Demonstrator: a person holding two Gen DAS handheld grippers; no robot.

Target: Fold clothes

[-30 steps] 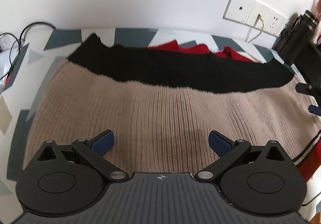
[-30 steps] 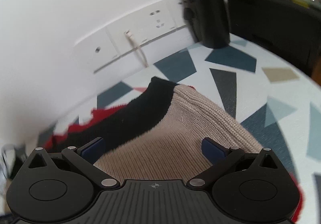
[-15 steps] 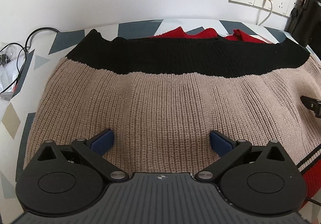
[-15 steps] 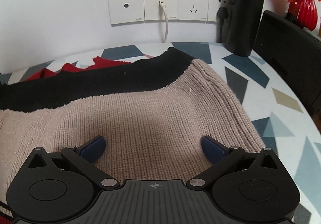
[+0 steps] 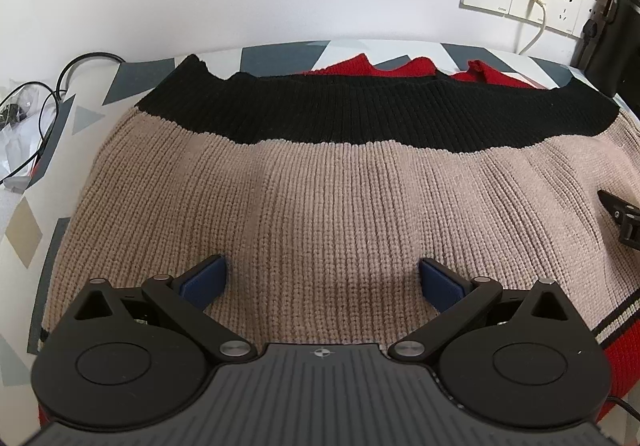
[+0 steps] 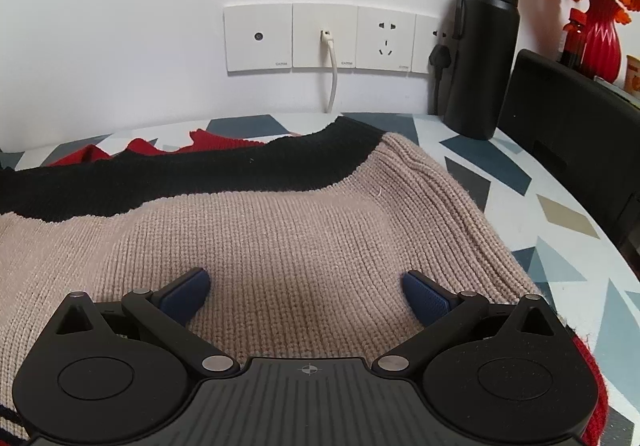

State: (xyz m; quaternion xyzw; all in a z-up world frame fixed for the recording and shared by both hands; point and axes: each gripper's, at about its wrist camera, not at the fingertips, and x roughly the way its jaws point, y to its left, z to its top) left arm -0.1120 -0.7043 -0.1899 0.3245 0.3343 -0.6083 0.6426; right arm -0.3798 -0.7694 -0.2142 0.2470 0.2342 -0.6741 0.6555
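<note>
A knitted sweater (image 5: pixel 340 198) lies folded on the patterned table, beige with a black band (image 5: pixel 380 114) along its far edge and red knit (image 5: pixel 404 68) showing behind it. My left gripper (image 5: pixel 322 280) is open and empty, low over the near beige part. My right gripper (image 6: pixel 306 292) is open and empty over the sweater's right end (image 6: pixel 320 230), near its folded right edge. A tip of the right gripper shows at the left wrist view's right edge (image 5: pixel 622 212).
Wall sockets with a white cable (image 6: pixel 332 82) sit behind the table. A black bottle (image 6: pixel 482 58) stands at the back right beside a black box (image 6: pixel 568 134) and a red vase with orange flowers (image 6: pixel 602 38). Cables (image 5: pixel 36 114) lie at the left.
Both grippers have swung to face the wall squarely and settled over the sweater. Both stay open and empty. The sweater has not moved.
</note>
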